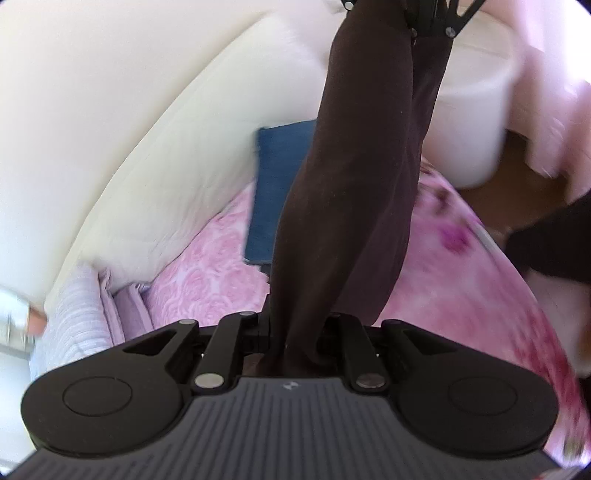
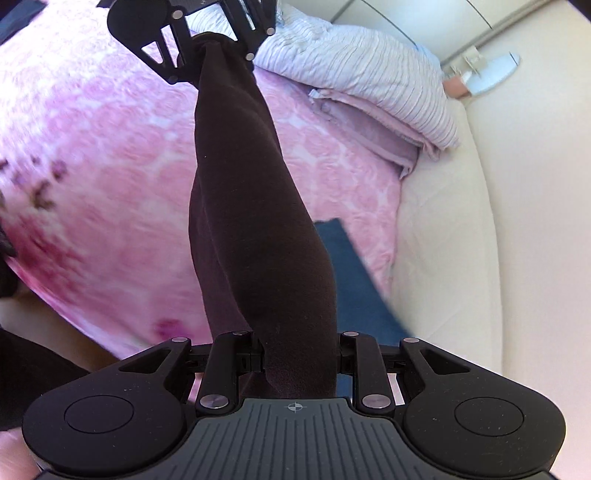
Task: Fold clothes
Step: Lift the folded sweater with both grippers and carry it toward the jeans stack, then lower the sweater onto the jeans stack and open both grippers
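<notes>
A dark brown garment (image 1: 351,192) is stretched in a bunched band between both grippers, above a pink flowered bedspread (image 1: 207,273). My left gripper (image 1: 295,343) is shut on one end of the garment; the right gripper (image 1: 432,18) shows at the top of that view, holding the far end. In the right wrist view the same brown garment (image 2: 255,229) runs from my right gripper (image 2: 299,365), shut on it, up to the left gripper (image 2: 210,40). A folded blue garment (image 1: 277,192) lies on the bed beneath, also seen as the blue garment (image 2: 354,280).
A cream padded headboard (image 1: 122,147) borders the bed. Striped pillows (image 2: 369,70) and a pink pillow (image 2: 373,125) lie near it. A white round container (image 1: 476,122) stands on the wooden floor (image 1: 517,192) beside the bed. Dark cloth (image 1: 554,243) sits at the bed edge.
</notes>
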A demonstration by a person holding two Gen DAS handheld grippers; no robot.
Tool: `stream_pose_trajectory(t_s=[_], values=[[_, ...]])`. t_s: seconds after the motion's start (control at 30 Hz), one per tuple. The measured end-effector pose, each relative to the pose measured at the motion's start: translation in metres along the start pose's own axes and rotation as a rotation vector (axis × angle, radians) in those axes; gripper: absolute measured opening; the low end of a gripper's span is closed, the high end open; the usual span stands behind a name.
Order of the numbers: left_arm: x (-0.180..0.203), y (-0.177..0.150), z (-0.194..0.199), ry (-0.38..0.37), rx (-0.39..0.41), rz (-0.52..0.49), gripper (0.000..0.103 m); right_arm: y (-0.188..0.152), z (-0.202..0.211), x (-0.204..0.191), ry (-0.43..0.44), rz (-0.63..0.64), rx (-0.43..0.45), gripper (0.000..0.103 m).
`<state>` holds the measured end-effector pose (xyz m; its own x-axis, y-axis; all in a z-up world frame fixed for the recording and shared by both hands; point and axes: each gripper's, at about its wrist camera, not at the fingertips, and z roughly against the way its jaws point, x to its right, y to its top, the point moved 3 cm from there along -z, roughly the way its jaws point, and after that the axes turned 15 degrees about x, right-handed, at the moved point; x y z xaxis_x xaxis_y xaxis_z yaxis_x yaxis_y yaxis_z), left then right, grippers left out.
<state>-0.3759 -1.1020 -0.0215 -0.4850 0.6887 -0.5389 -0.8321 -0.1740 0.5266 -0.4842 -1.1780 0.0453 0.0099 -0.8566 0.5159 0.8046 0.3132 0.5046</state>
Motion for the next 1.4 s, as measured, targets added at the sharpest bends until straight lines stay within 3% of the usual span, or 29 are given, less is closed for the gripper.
stream_pose_trajectory(t_s=[0.1, 0.23, 0.3, 0.37, 0.47, 0.53, 0.6, 0.63, 0.7, 0.93, 0.97, 1.07, 1.4], values=[[-0.038, 0.038, -0.050, 0.065, -0.050, 0.066, 0.011, -0.036, -0.027, 0.071, 0.002, 0.088, 0.044, 0.024], [-0.085, 0.074, -0.100, 0.225, -0.075, 0.075, 0.011, -0.066, -0.052, 0.158, -0.065, 0.173, 0.133, 0.024], [-0.093, 0.082, -0.126, 0.293, -0.082, 0.064, 0.011, -0.084, -0.066, 0.177, -0.128, 0.205, 0.185, 0.025], [-0.079, 0.075, -0.160, 0.301, -0.095, 0.050, 0.011, -0.106, -0.084, 0.187, -0.192, 0.230, 0.230, 0.025], [-0.025, 0.045, -0.222, 0.217, -0.154, 0.036, 0.011, -0.155, -0.132, 0.159, -0.166, 0.179, 0.196, 0.025], [0.023, 0.018, -0.261, 0.128, -0.212, 0.013, 0.012, -0.190, -0.165, 0.124, -0.089, 0.163, 0.149, 0.025], [0.059, 0.001, -0.283, 0.106, -0.244, -0.048, 0.014, -0.225, -0.191, 0.083, 0.003, 0.209, 0.102, 0.025], [0.066, -0.002, -0.285, 0.133, -0.238, -0.067, 0.012, -0.233, -0.193, 0.073, -0.011, 0.260, 0.111, 0.027], [0.067, -0.003, -0.284, 0.177, -0.223, -0.054, 0.015, -0.248, -0.197, 0.052, -0.037, 0.358, 0.130, 0.031], [0.056, -0.007, -0.278, 0.155, -0.204, -0.070, 0.013, -0.253, -0.172, 0.067, -0.011, 0.268, 0.092, 0.033], [0.056, -0.009, -0.278, 0.159, -0.201, -0.070, 0.013, -0.252, -0.170, 0.069, -0.006, 0.221, 0.087, 0.032], [0.059, -0.008, -0.271, 0.176, -0.196, -0.073, 0.011, -0.253, -0.163, 0.068, -0.007, 0.149, 0.070, 0.017], [0.069, -0.006, -0.269, 0.213, -0.203, -0.030, 0.011, -0.262, -0.146, 0.054, -0.014, 0.114, 0.087, 0.014]])
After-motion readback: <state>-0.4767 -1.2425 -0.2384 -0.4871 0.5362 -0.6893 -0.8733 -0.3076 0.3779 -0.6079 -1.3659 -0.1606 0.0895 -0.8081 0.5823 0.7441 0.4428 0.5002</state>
